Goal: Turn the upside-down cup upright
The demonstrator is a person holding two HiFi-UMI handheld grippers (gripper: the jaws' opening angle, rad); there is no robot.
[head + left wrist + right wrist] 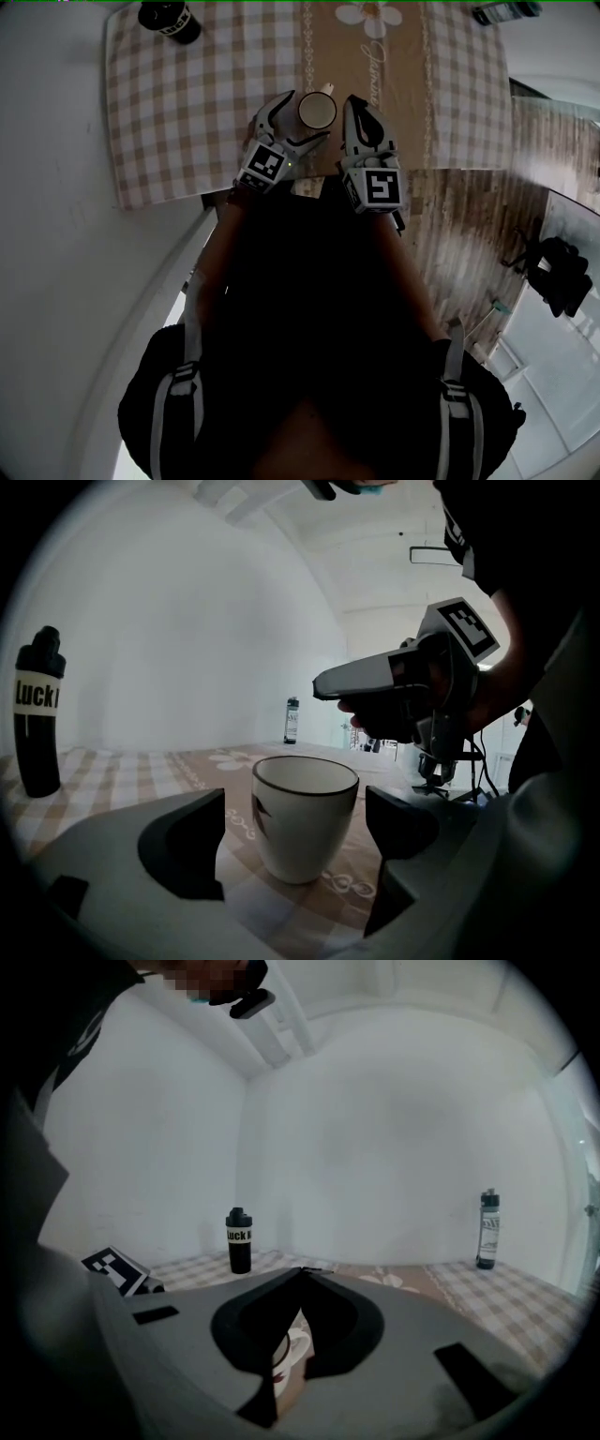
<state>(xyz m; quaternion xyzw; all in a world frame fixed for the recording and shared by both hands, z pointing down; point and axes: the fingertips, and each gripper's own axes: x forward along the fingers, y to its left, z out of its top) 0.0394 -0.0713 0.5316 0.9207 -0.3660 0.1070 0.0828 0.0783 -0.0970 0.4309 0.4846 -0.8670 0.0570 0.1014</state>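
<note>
Head view: the cup (317, 111) stands upright, mouth up, near the front edge of the checked tabletop (187, 103), with the left gripper (306, 118) spread around it and the right gripper (355, 105) just beside it on the other side; a black bottle (171, 21) stands at the far left corner. Left gripper view: the jaws are wide apart, the cup sits between them on the tabletop, and neither pad touches it; the right gripper's tip hangs beyond the cup. Right gripper view: the jaws are pressed together on nothing, and a sliver of the cup shows below them
</note>
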